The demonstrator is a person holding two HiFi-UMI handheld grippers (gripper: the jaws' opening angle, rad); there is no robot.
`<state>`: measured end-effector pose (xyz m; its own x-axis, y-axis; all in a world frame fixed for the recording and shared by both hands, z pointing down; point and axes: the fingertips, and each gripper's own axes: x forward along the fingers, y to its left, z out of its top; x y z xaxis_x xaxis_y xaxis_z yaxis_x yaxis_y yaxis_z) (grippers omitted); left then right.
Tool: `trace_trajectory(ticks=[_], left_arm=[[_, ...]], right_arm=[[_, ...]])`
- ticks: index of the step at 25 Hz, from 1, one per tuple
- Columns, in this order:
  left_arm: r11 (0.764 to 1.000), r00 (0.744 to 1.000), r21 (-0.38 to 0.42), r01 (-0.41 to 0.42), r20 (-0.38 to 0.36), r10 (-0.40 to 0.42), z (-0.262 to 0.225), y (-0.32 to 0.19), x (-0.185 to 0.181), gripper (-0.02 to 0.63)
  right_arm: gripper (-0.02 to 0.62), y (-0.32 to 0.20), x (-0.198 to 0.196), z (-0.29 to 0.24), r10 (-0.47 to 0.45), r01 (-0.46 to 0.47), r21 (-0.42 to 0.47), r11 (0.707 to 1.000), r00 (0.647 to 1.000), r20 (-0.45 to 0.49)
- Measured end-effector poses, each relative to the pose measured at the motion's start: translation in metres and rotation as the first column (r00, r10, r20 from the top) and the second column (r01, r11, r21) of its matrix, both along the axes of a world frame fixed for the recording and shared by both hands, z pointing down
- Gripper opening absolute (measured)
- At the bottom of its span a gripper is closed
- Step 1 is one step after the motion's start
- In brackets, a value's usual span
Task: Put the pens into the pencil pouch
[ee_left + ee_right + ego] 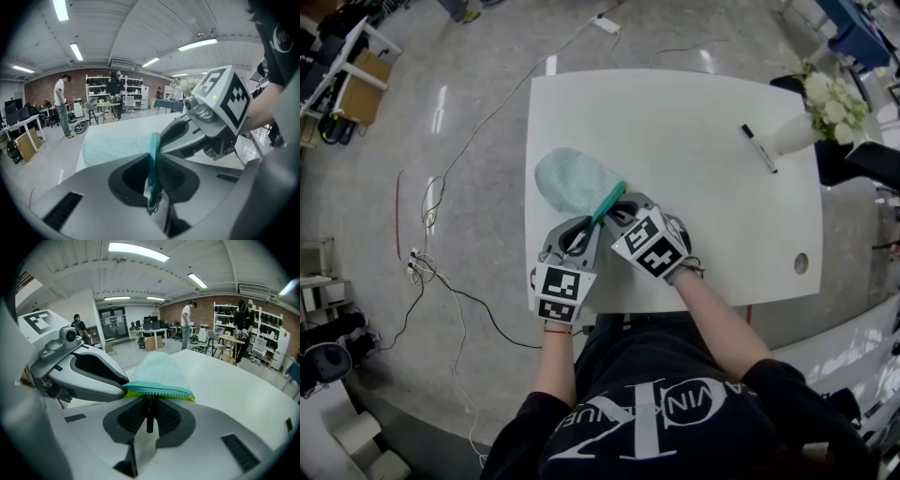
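A pale teal pencil pouch [572, 183] lies on the white table [675, 122], near its front left. Its darker teal zipper edge [609, 201] points toward me. My left gripper [581, 228] is shut on the near end of that zipper edge [153, 161]. My right gripper [622, 208], close beside the left, is shut on the dark zipper pull [149, 420] just under the pouch's edge [159, 391]. A black and white pen [759, 148] lies far off at the table's back right, out of both grippers' reach.
A white vase [792, 136] with pale flowers [834, 98] stands at the table's right edge beside the pen. A cable hole [801, 263] sits near the front right corner. Cables [441, 234] trail on the floor to the left. People stand far back in the room.
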<state>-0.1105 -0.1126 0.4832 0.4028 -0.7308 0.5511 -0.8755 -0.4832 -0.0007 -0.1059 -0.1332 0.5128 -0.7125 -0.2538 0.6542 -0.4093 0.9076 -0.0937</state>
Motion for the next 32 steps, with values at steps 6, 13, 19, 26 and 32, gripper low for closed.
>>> trace_trajectory(ticks=[6,13,19,26,32], left_arm=[[0.999,0.997,0.007,0.046,-0.055,-0.045,-0.002,-0.006,-0.01,0.041],[0.999,0.997,0.007,0.045,-0.063,-0.044,-0.003,-0.009,-0.011,0.041],[0.999,0.996,0.01,0.051,-0.07,-0.05,-0.006,-0.009,-0.011,0.041],[0.999,0.996,0.011,0.052,-0.068,-0.051,-0.007,-0.007,-0.008,0.041],[0.998,0.996,0.007,0.056,-0.069,-0.055,-0.006,-0.003,-0.005,0.041]], right_arm=[[0.084,0.002,0.003,-0.006,0.01,-0.011,0.008,1.0,0.999,0.04],[0.081,0.007,0.025,-0.013,0.045,-0.046,0.028,0.999,0.998,0.04],[0.063,0.009,0.031,-0.003,0.059,-0.059,0.007,0.998,0.998,0.016],[0.044,0.005,0.019,-0.004,0.055,-0.056,0.018,0.998,0.998,0.023],[0.044,0.002,0.011,0.001,0.039,-0.039,0.012,0.999,0.999,0.017]])
